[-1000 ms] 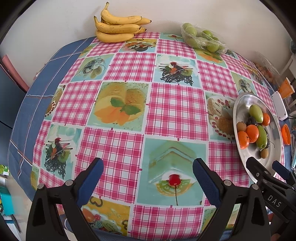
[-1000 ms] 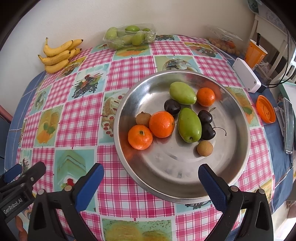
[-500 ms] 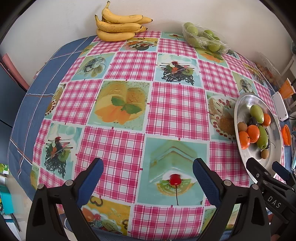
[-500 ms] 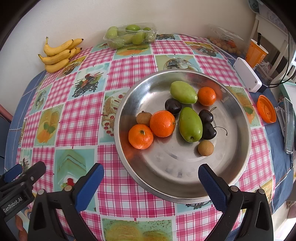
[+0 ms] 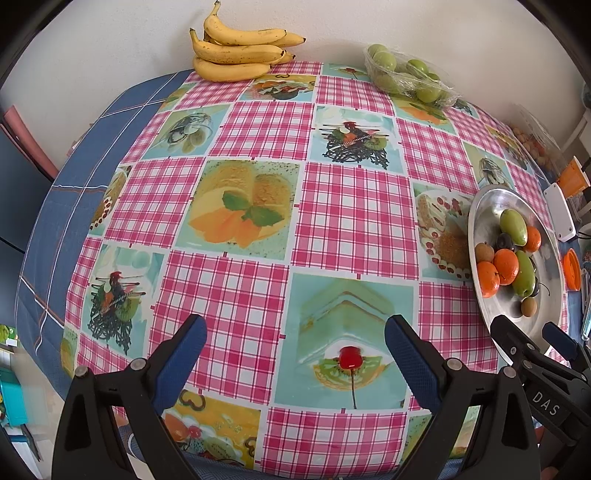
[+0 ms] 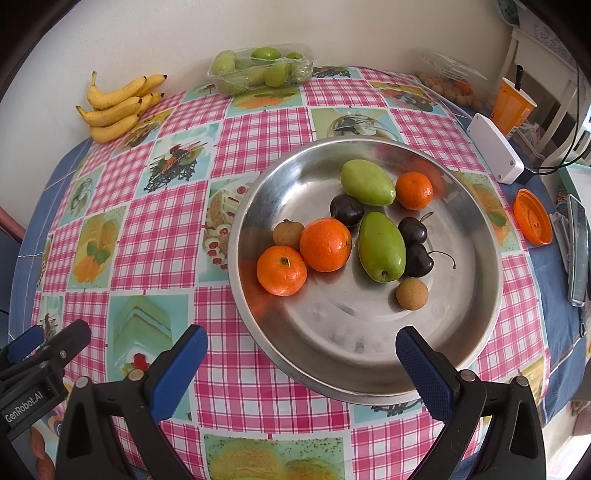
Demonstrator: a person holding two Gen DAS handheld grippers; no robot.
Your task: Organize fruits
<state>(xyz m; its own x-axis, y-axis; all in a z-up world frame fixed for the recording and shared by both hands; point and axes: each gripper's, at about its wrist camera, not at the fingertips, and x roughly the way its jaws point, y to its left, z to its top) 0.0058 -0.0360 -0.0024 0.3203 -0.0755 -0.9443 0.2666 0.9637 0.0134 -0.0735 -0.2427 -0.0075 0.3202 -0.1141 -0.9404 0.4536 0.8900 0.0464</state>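
While both the left gripper (image 5: 293, 350) and right gripper (image 6: 301, 352) hover released, the metal plate (image 6: 472, 317) holds three oranges (image 6: 325, 244), two green mangoes (image 6: 381, 246), three dark cherries (image 6: 417, 259) and two brown longans (image 6: 412, 293), with four bananas (image 6: 118, 109) at ten o'clock.

1. I read this location as a home dining area, not a lab or workshop.
2. The round table (image 6: 554, 314) carries a pink checked oilcloth (image 5: 347, 218) printed with dessert pictures, laid over a blue cloth (image 5: 48, 221).
3. Loose groceries sit along the far edge against a plain white wall (image 6: 332, 26): a bunch of bananas (image 5: 240, 48) and a wrapped tray of green fruit (image 6: 262, 68).
4. A steel serving dish (image 6: 476, 236) holds mixed fruit.
5. Household clutter lies to one side: an orange cup (image 6: 511, 107), an orange lid (image 6: 533, 216) and a white box (image 6: 495, 153).
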